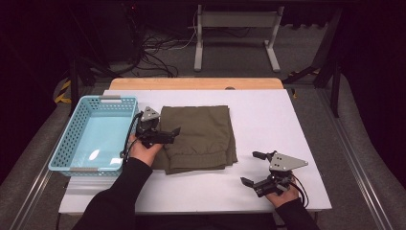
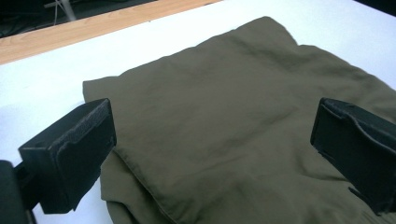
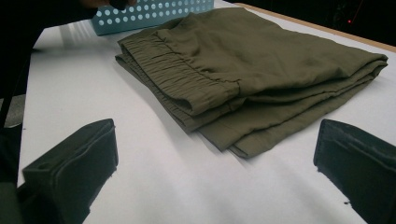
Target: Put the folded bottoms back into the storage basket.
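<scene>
two open grippers flanking folded olive trousers

a folded pair of olive trousers [image 1: 198, 136] is lying flat near the middle of the white table [image 1: 268, 115], its elastic waistband edge facing the person's side. the folded layers are stacking unevenly at the near right corner, where several hems are showing one under another in the right gripper view [image 3: 243, 84].

the left gripper [image 1: 165, 137] is hovering over the left edge of the trousers, held in the person's left hand [image 1: 143, 149]. its jaws are standing wide apart and gripping nothing; in the left gripper view they are framing the cloth [image 2: 224, 126] on either side, with the fabric spreading between them. whether the jaws are touching the cloth cannot be told.

the right gripper [image 1: 254, 167] is sitting well apart from the trousers, over bare table near the front right. its jaws are also spread wide and holding nothing, and in the right gripper view they are pointing toward the waistband side of the folded pile.

a light blue perforated basket [image 1: 79, 125] is standing at the left edge of the table, just beside the left gripper, with nothing visible inside it. its holed wall [image 3: 154, 11] is showing beyond the trousers in the right gripper view. a strip of wooden tabletop [image 1: 191, 84] is running along the far edge of the white surface.
</scene>
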Available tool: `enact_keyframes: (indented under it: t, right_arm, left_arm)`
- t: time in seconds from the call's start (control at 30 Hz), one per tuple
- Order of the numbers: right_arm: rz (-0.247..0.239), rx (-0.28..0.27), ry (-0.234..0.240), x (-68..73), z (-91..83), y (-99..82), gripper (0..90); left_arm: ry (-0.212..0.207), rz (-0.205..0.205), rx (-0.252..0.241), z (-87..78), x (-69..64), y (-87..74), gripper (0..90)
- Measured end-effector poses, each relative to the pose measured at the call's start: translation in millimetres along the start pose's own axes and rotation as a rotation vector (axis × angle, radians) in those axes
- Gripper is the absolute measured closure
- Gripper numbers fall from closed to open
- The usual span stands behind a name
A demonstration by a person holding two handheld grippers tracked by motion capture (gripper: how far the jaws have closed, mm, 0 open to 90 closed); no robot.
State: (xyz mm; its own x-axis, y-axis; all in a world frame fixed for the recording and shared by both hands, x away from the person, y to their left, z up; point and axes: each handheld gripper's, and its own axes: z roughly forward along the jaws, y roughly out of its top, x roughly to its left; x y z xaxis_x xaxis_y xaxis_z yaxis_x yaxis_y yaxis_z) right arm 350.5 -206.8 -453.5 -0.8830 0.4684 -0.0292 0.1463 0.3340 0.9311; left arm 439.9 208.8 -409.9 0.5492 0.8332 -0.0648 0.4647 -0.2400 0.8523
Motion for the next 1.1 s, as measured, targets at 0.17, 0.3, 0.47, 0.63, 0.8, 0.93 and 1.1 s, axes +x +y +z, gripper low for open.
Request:
enact_keyframes:
  t: [0.17, 0.3, 0.47, 0.63, 0.8, 0.93, 1.1]
  right_arm:
    - [0.002, 0.0, 0.004, -0.4, 0.3, -0.1, 0.4]
    - [0.002, 0.0, 0.004, -0.4, 0.1, -0.1, 0.4]
    - [0.003, -0.005, 0.007, -0.5, 0.4, 0.1, 0.4]
    - [0.004, -0.003, 0.009, -0.6, 0.4, 0.0, 0.4]
    - [0.0, -0.002, 0.01, -0.5, 0.6, 0.0, 0.4]
    - [0.001, 0.0, 0.01, -0.4, 0.9, -0.1, 0.4]
    - [0.0, 0.003, 0.009, -0.3, 1.2, -0.1, 0.4]
  left_arm:
    - [0.036, -0.025, 0.024, 9.6, 2.6, -0.5, 2.1]
    - [0.054, -0.028, 0.035, 14.2, 5.1, 0.0, 2.1]
    - [0.082, -0.035, 0.054, 22.5, 11.0, 2.3, 2.1]
    - [0.095, -0.046, 0.063, 29.1, 14.3, 2.3, 2.3]
    - [0.104, -0.047, 0.075, 34.1, 17.5, 1.9, 2.6]
    - [0.112, -0.069, 0.076, 36.8, 22.1, 1.2, 2.7]
    - [0.124, -0.073, 0.102, 41.3, 26.6, -0.2, 3.2]
